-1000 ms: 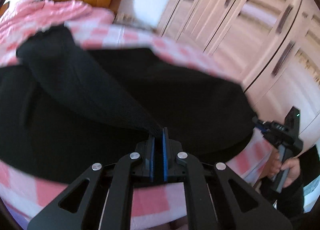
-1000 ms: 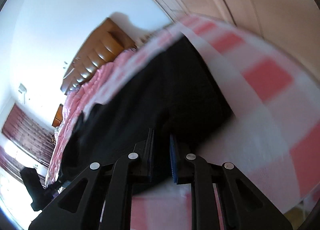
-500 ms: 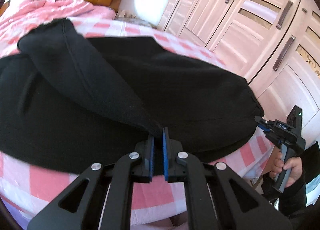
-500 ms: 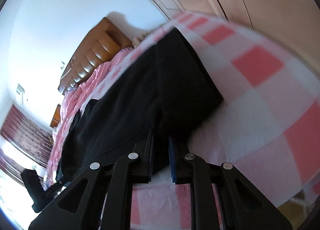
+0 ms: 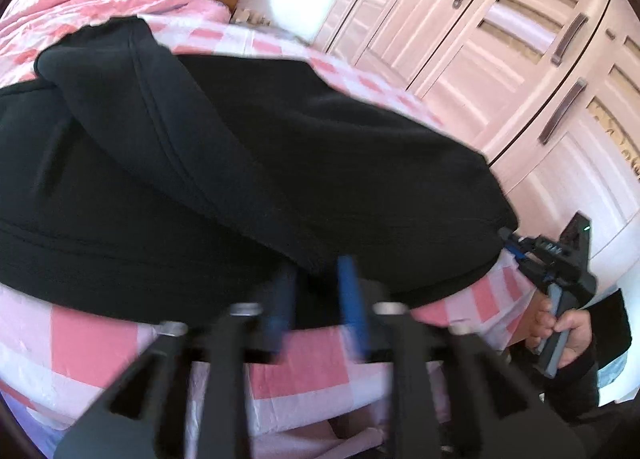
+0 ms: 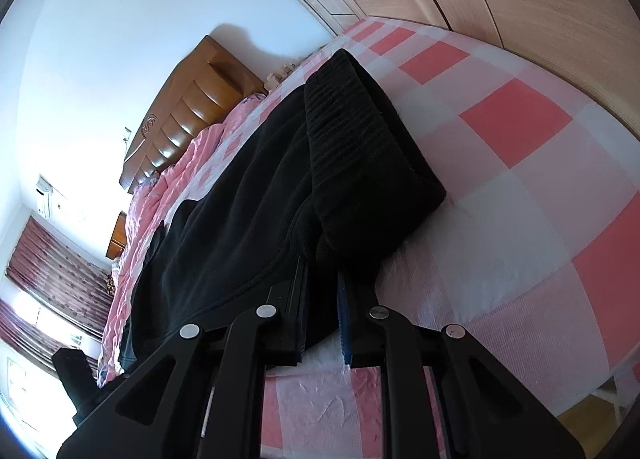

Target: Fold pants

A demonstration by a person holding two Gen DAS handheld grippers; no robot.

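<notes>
The black pants (image 5: 248,163) lie flat on your pink checked bed sheet (image 5: 92,343), one leg folded over the other. Your left gripper (image 5: 316,295) is opening its jaws to drop the leg's end there. Your right gripper (image 6: 322,311) pinches the pants' edge tight, likely so they can't slide.

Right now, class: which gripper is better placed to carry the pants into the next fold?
Right. The right gripper is clamped on the black pants at the edge of the checked bed sheet, while the left gripper has its jaws opening, the cloth loose between them.
</notes>
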